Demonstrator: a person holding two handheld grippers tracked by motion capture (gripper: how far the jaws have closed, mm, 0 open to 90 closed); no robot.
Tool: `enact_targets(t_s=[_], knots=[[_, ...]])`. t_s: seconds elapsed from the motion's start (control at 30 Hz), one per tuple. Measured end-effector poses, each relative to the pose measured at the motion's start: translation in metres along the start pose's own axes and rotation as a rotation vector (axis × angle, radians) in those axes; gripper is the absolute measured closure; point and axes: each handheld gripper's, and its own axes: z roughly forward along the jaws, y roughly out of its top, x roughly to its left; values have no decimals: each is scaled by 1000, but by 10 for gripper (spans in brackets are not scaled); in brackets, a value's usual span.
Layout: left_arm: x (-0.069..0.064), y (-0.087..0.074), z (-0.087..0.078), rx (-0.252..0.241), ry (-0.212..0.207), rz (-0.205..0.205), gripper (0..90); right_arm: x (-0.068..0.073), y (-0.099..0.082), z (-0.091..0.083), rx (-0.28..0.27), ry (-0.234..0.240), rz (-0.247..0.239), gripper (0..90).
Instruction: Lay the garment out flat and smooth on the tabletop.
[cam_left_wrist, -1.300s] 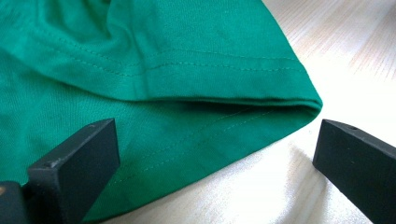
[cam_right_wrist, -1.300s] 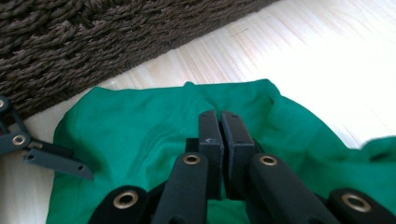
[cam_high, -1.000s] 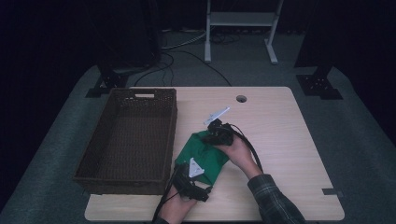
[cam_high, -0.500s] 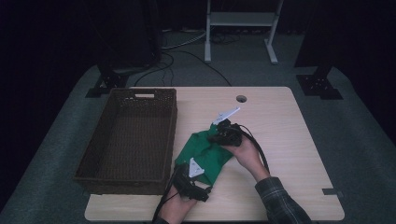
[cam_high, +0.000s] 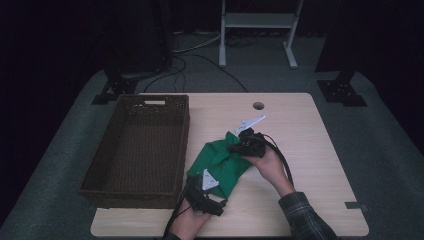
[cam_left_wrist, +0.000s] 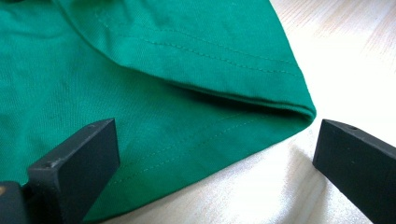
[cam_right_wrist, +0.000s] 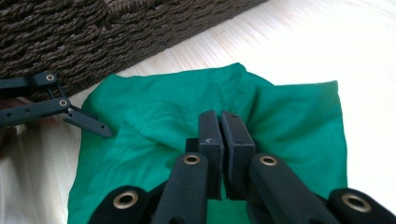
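Right tongs (cam_right_wrist: 219, 140) pinched the green cloth (cam_high: 222, 162) – we judged, for folding | left tongs (cam_left_wrist: 210, 154) gaped, straddling its hem on the surface (cam_high: 310, 135).

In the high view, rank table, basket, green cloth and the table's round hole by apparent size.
1. table
2. basket, though its near end gains from the camera angle
3. green cloth
4. round hole

A: Setting?
B: Lab or recording studio. Dark curtained surround, grey carpet (cam_high: 350, 150), one lit wooden surface (cam_high: 310, 130) with a cable hole (cam_high: 258, 106).
A: Further evidence?
B: Loose cables (cam_high: 200, 55) on the far floor, white metal stand (cam_high: 257, 22), black stand feet (cam_high: 342, 92) right.
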Motion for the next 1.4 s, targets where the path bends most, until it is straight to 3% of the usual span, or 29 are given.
enact_targets(t_s=[1.4], knots=[[0,0,0,1,1,1,0,-2,-41,-41,-39,-30,23,884]])
